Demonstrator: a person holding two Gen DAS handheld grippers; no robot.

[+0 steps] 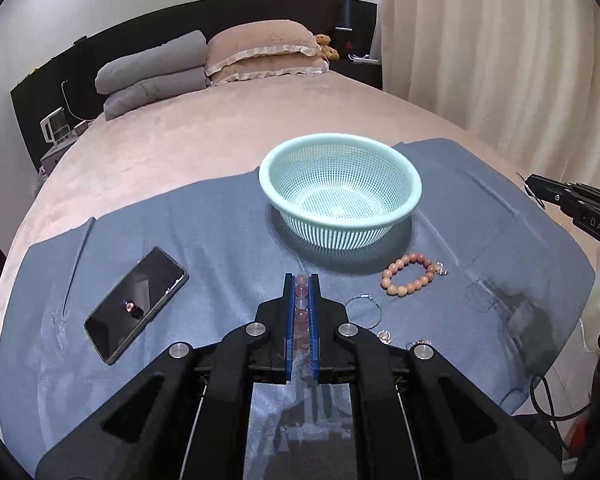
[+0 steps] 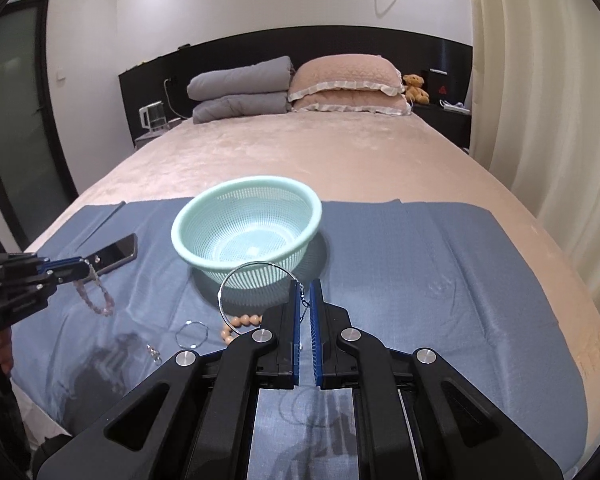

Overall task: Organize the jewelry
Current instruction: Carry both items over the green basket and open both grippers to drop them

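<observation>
A mint-green mesh basket (image 1: 340,192) stands empty on the blue cloth (image 1: 220,232); it also shows in the right wrist view (image 2: 246,228). My left gripper (image 1: 301,280) is shut on a pink crystal bead bracelet (image 1: 301,294), which hangs from it in the right wrist view (image 2: 96,294). My right gripper (image 2: 306,286) is shut on a large silver hoop (image 2: 236,284), held above the cloth in front of the basket. An orange bead bracelet (image 1: 410,274) and a small silver hoop (image 1: 364,312) lie on the cloth.
A black phone (image 1: 136,304) lies on the cloth at the left. Small earrings (image 1: 384,335) lie near the front. The cloth covers the foot of a pink bed (image 2: 300,148) with pillows at the headboard. Curtains (image 2: 540,80) hang on the right.
</observation>
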